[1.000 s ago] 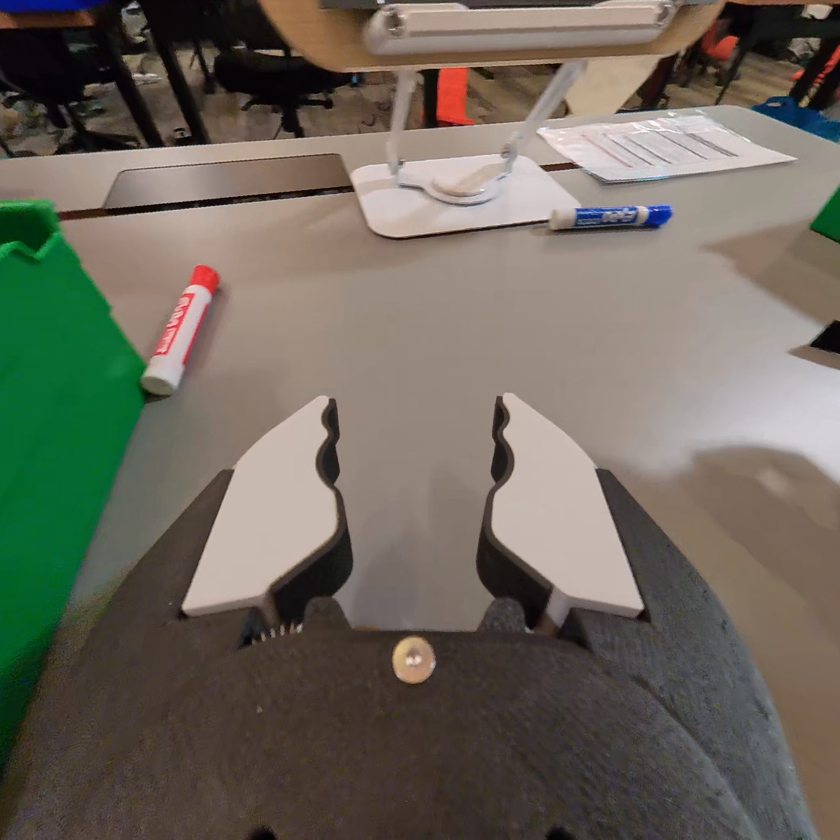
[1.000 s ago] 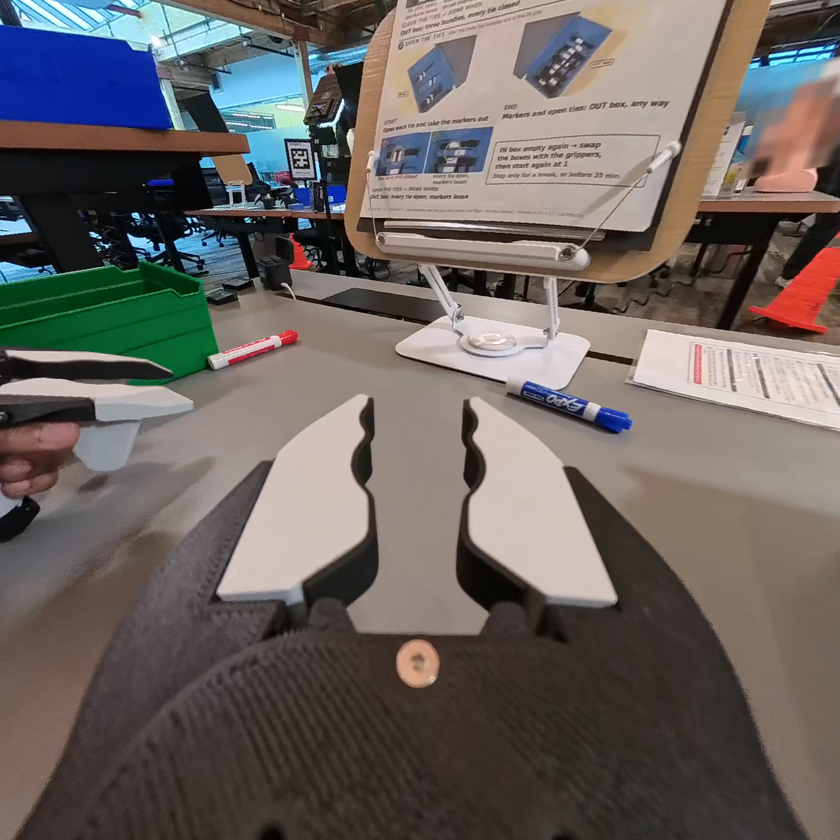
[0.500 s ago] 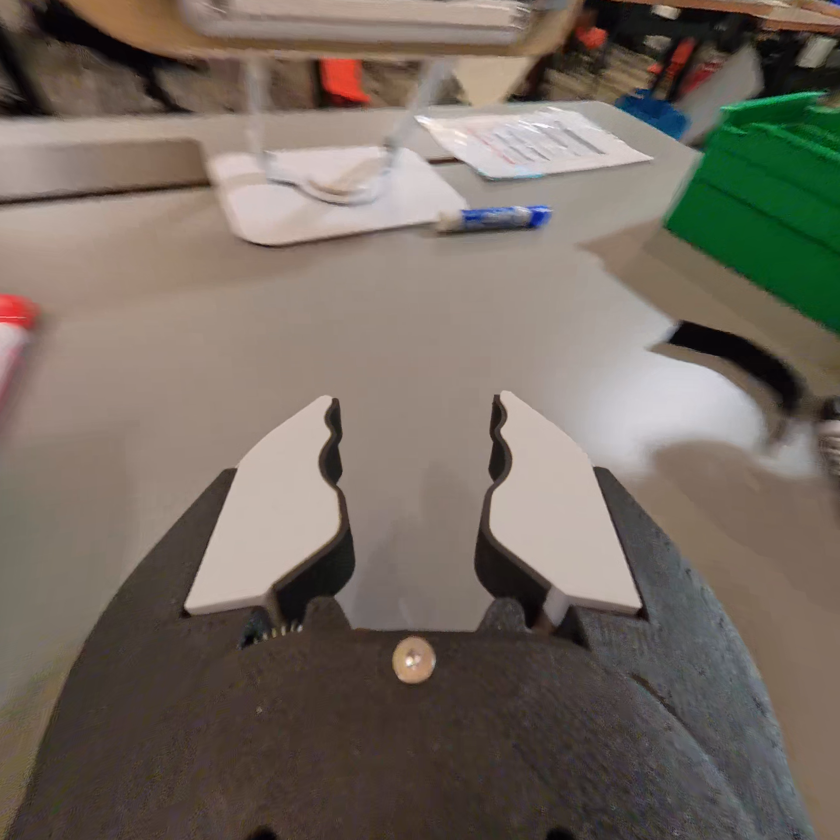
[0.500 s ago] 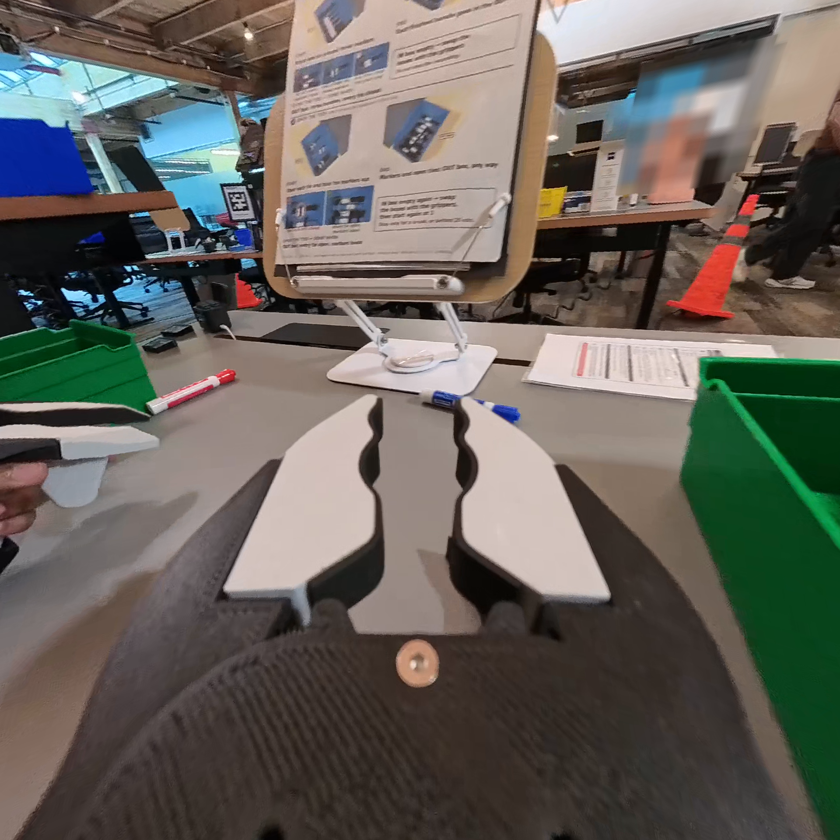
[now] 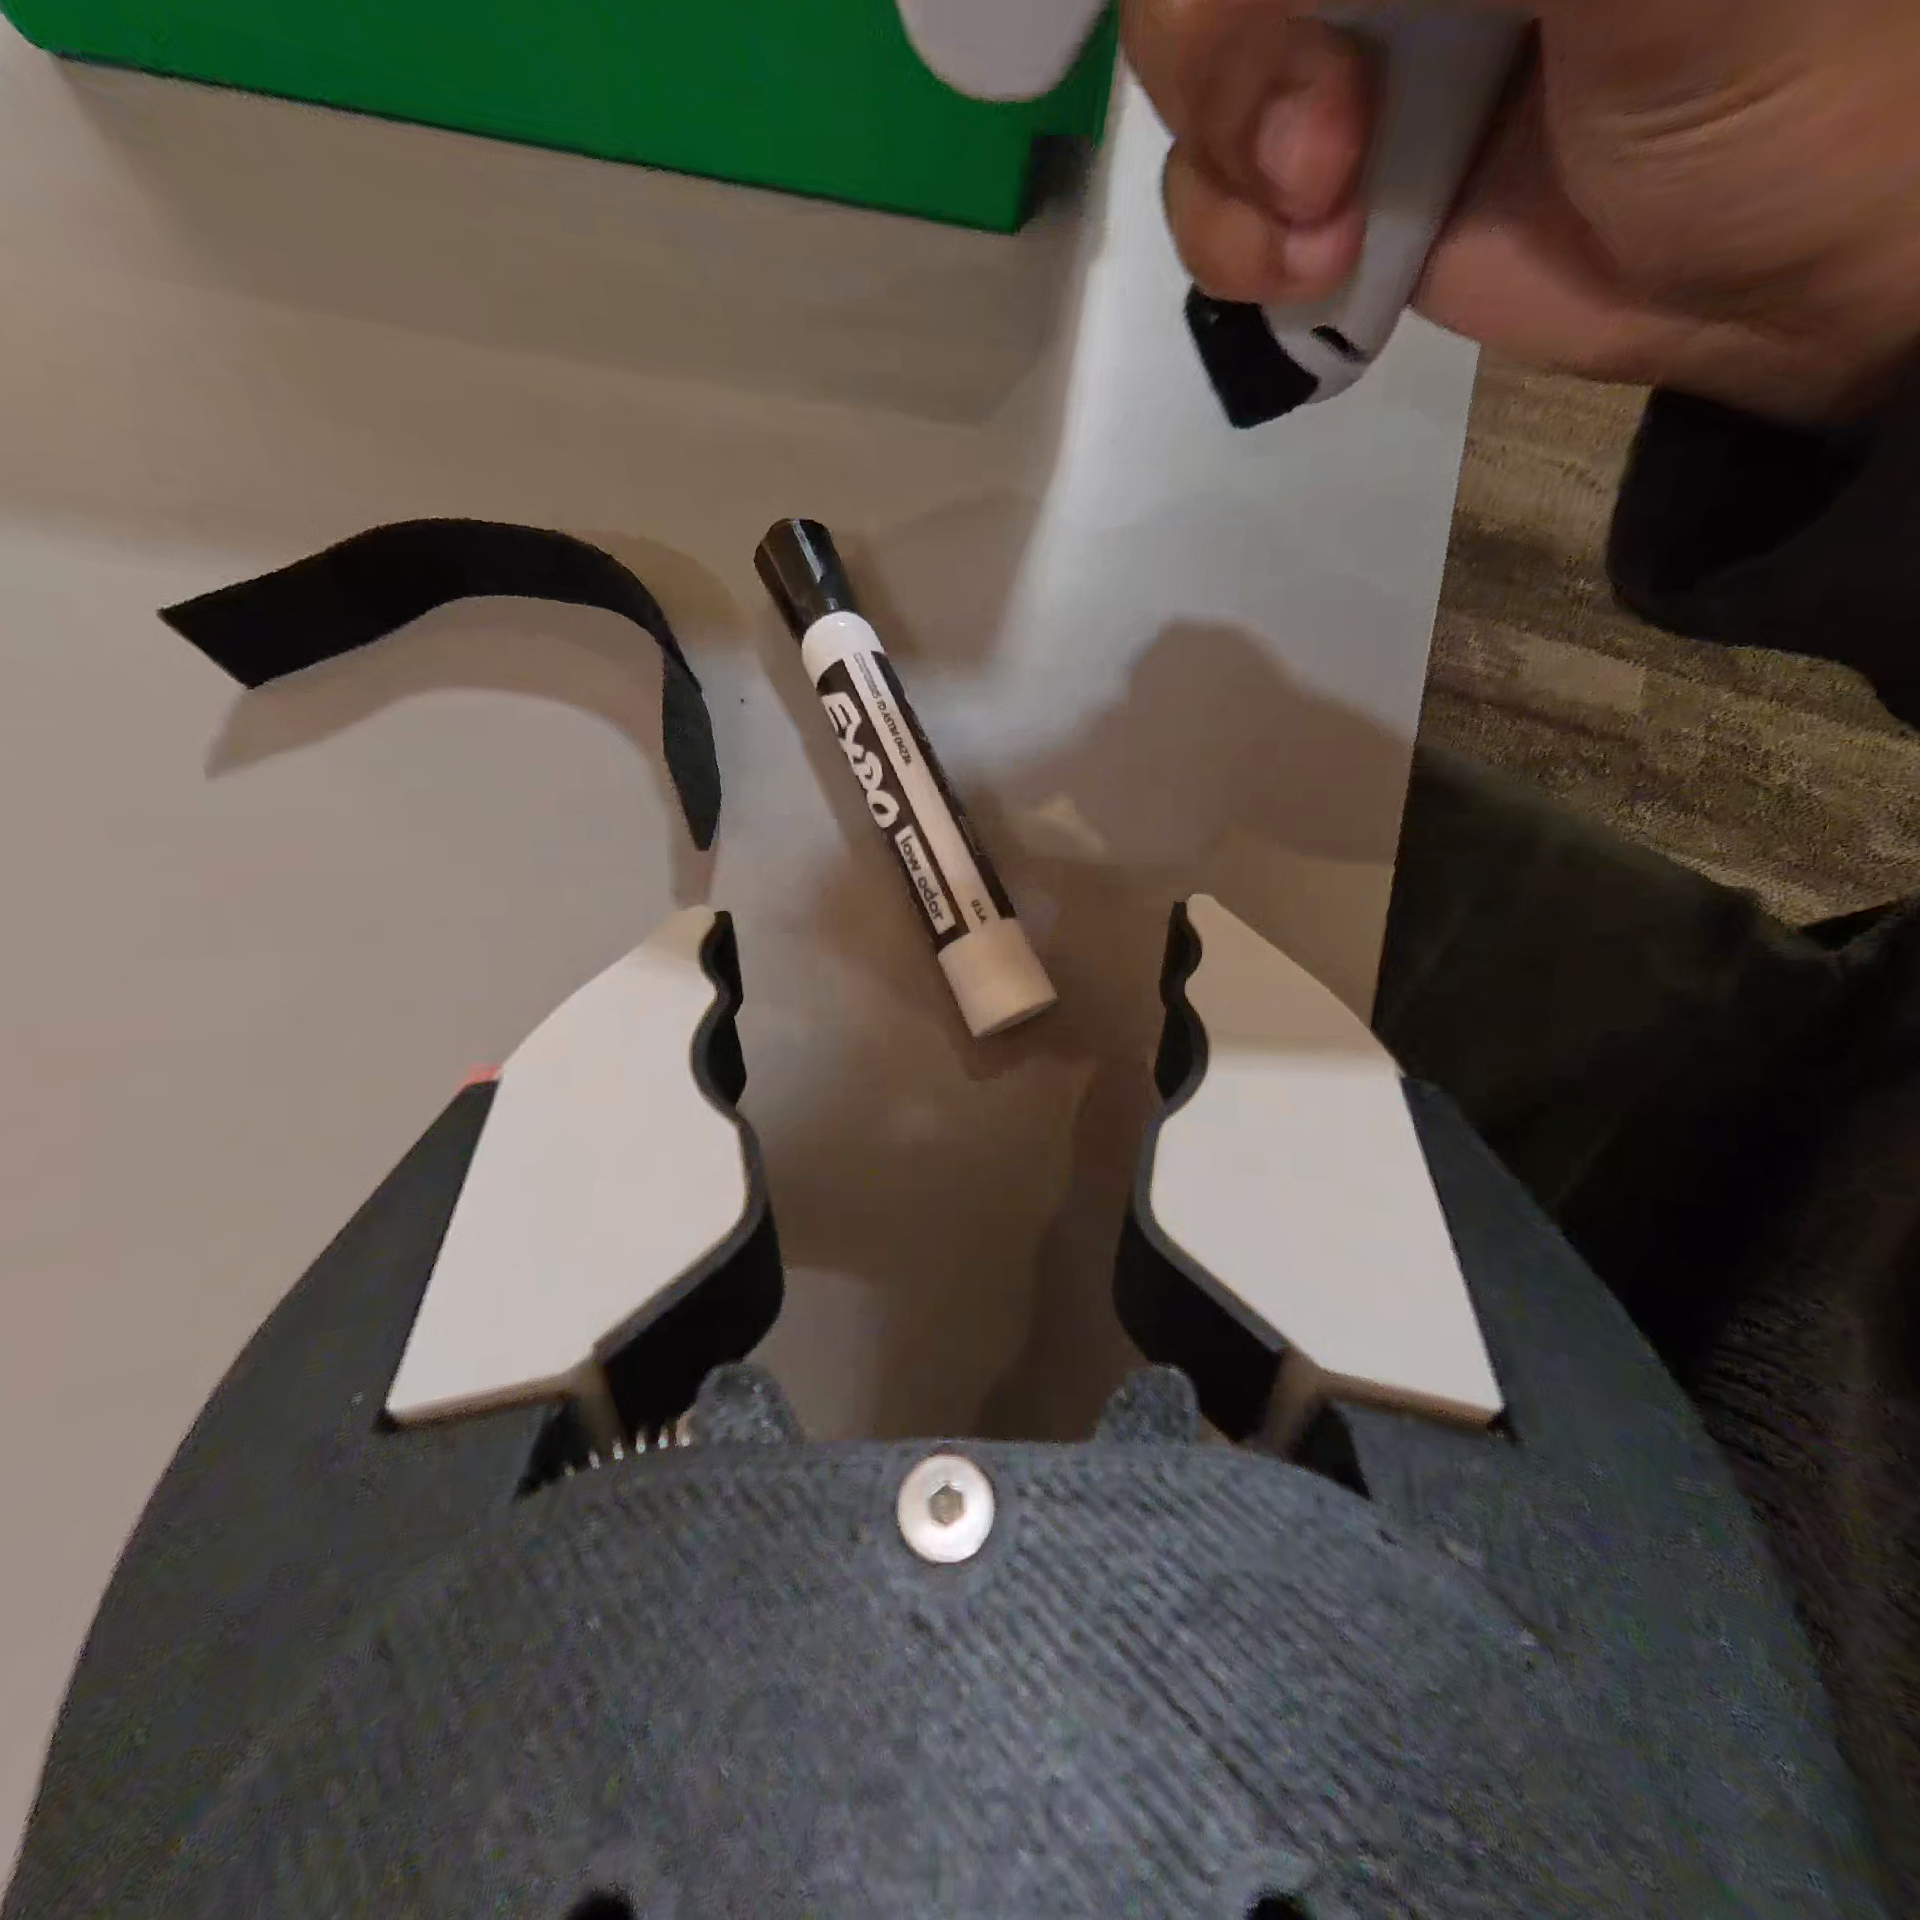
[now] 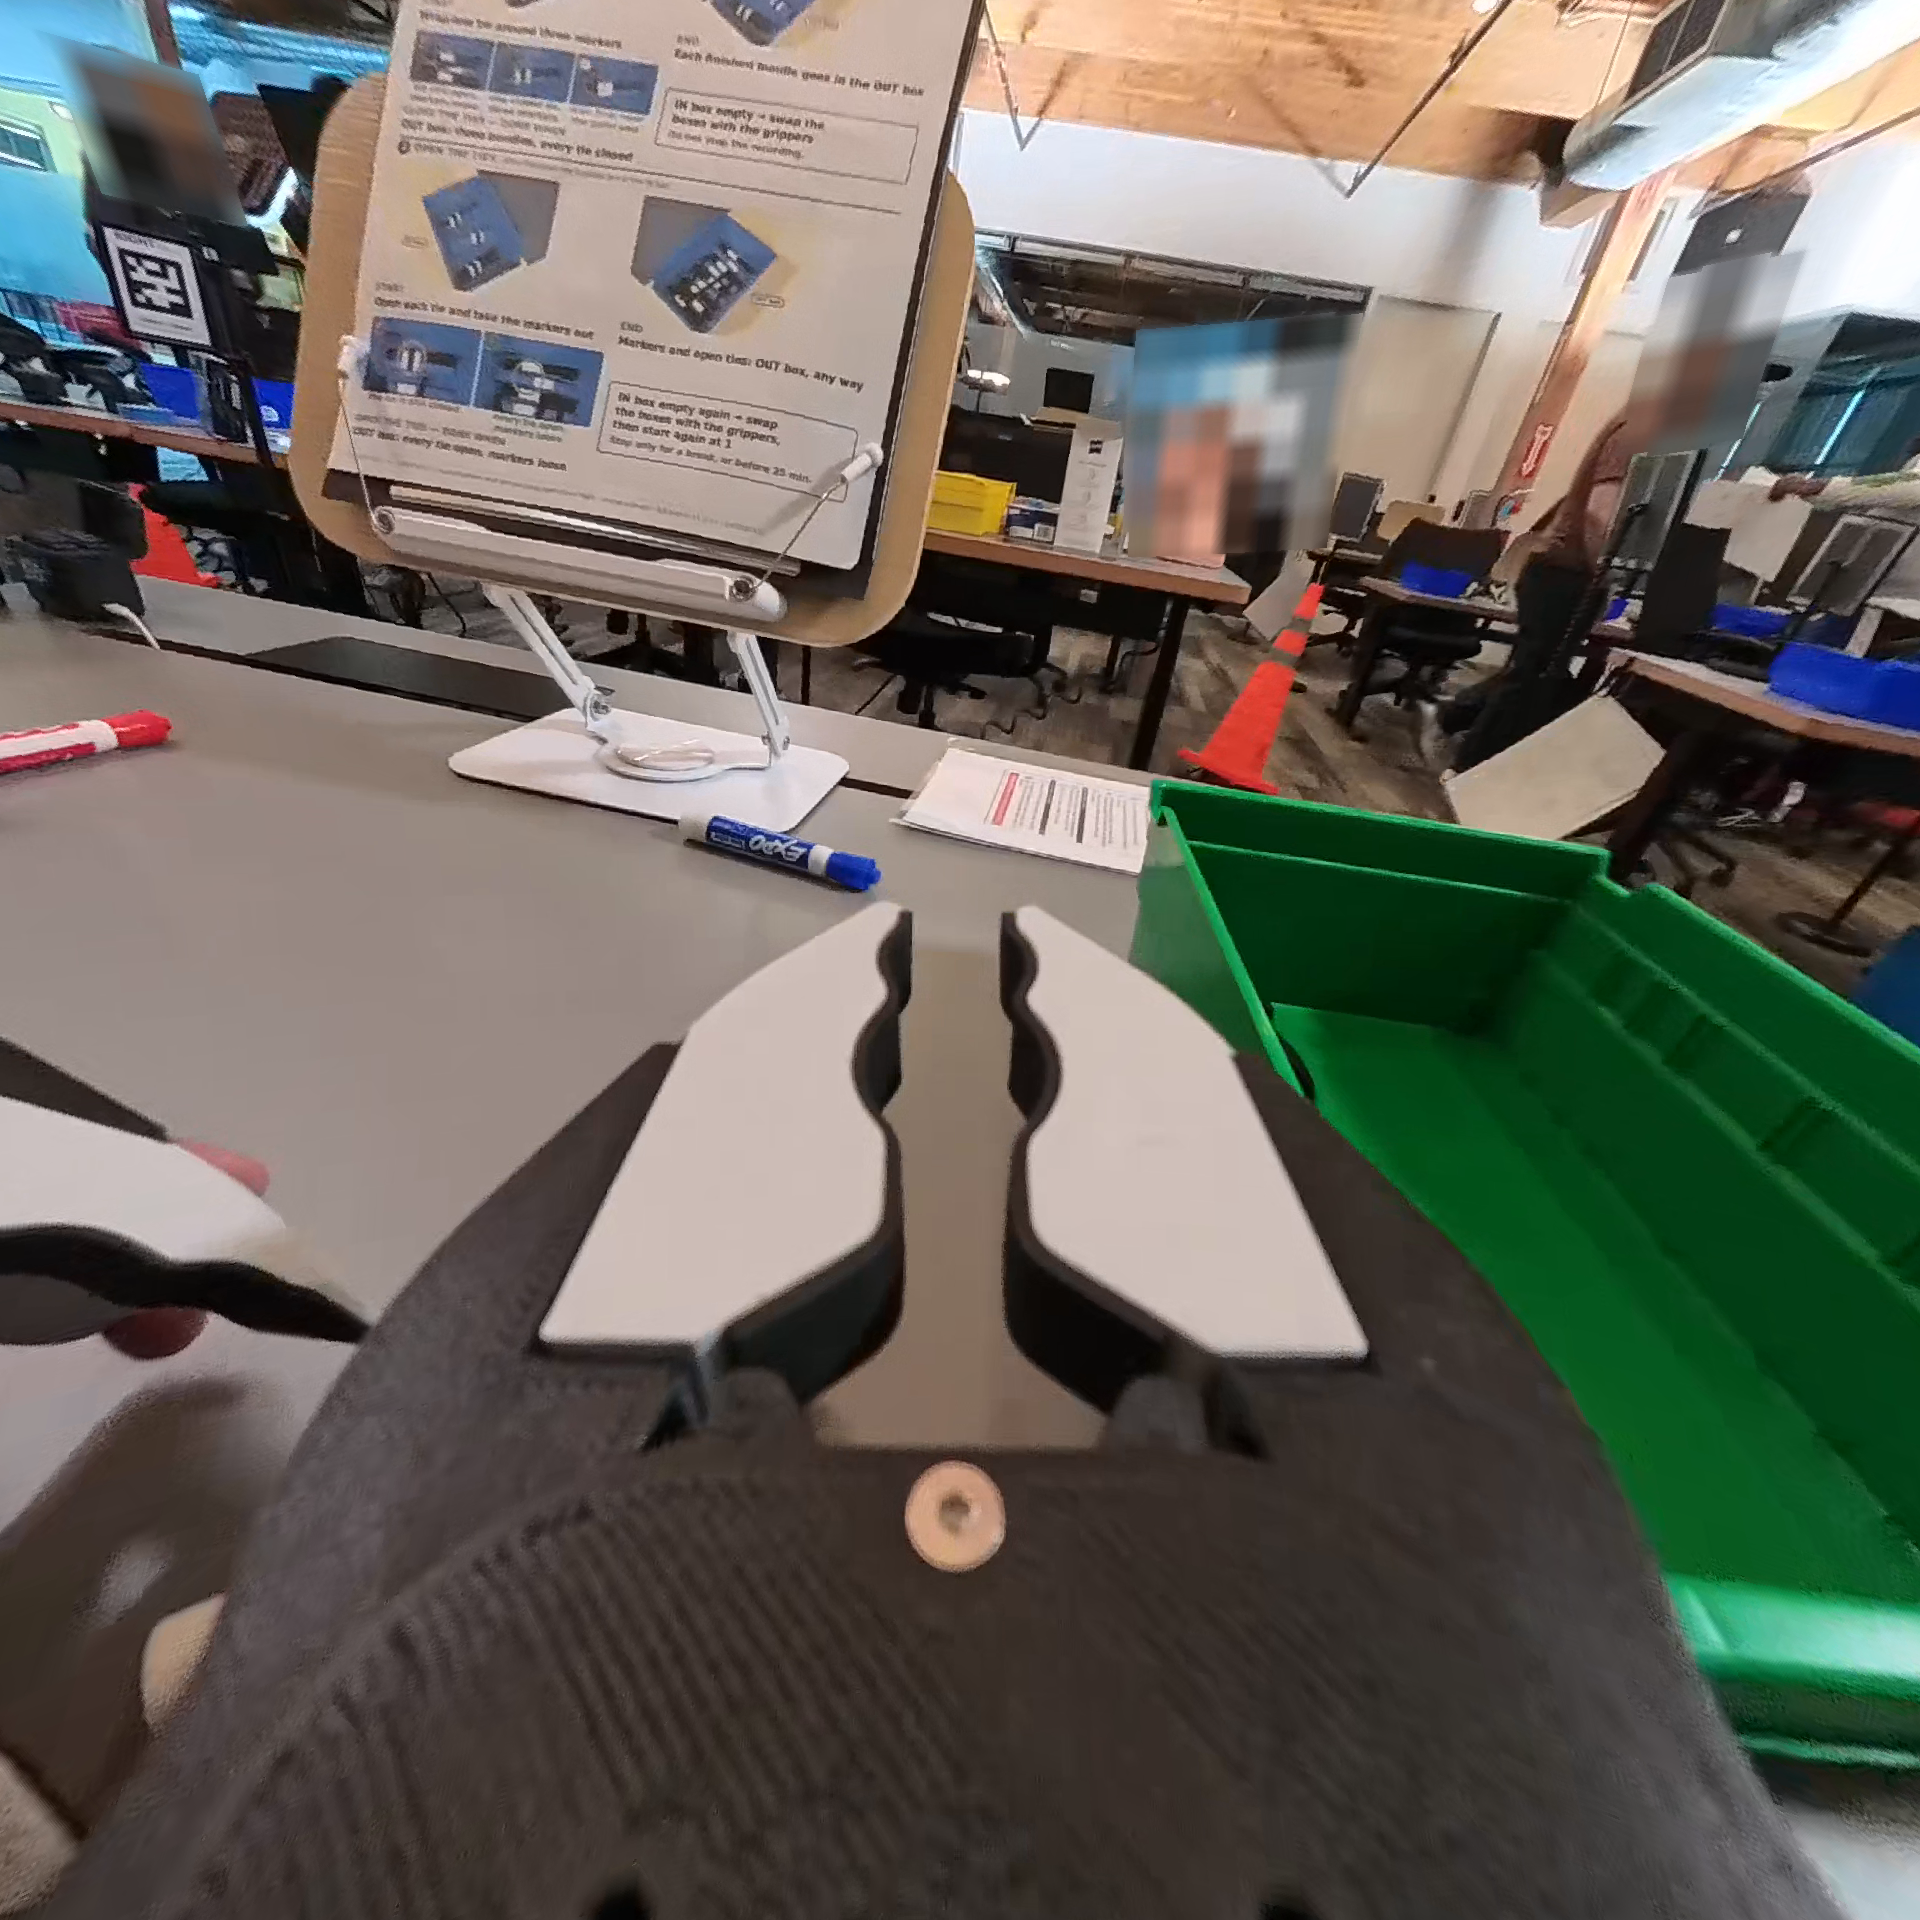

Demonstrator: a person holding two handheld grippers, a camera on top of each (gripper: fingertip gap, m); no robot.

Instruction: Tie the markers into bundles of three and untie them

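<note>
In the left wrist view a black marker [image 5: 899,790] lies on the grey table [image 5: 312,935], cap pointing away. A loose black strap [image 5: 468,603] curls on the table just left of it. My left gripper [image 5: 951,925] is open and empty, with the marker's near end just beyond its fingertips. My right gripper [image 6: 954,920] is empty, its jaws a narrow gap apart, above the table beside the green bin [image 6: 1558,1039]. A blue marker [image 6: 779,836] lies ahead of it. A red marker [image 6: 83,740] lies at the far left.
The green bin [image 5: 520,94] stands beyond the strap. A hand on the right gripper's handle [image 5: 1455,177] is at the top right. The table's front edge [image 5: 1423,727] is just right of the marker. A document stand [image 6: 644,764] and a paper sheet [image 6: 1039,810] sit at the back. Some 15 cm of space lies between my two pairs of fingers.
My left gripper has swung right and tipped down, from the red and blue markers to the black marker and strap. My right gripper has turned right toward the green bin and its jaws have narrowed.
</note>
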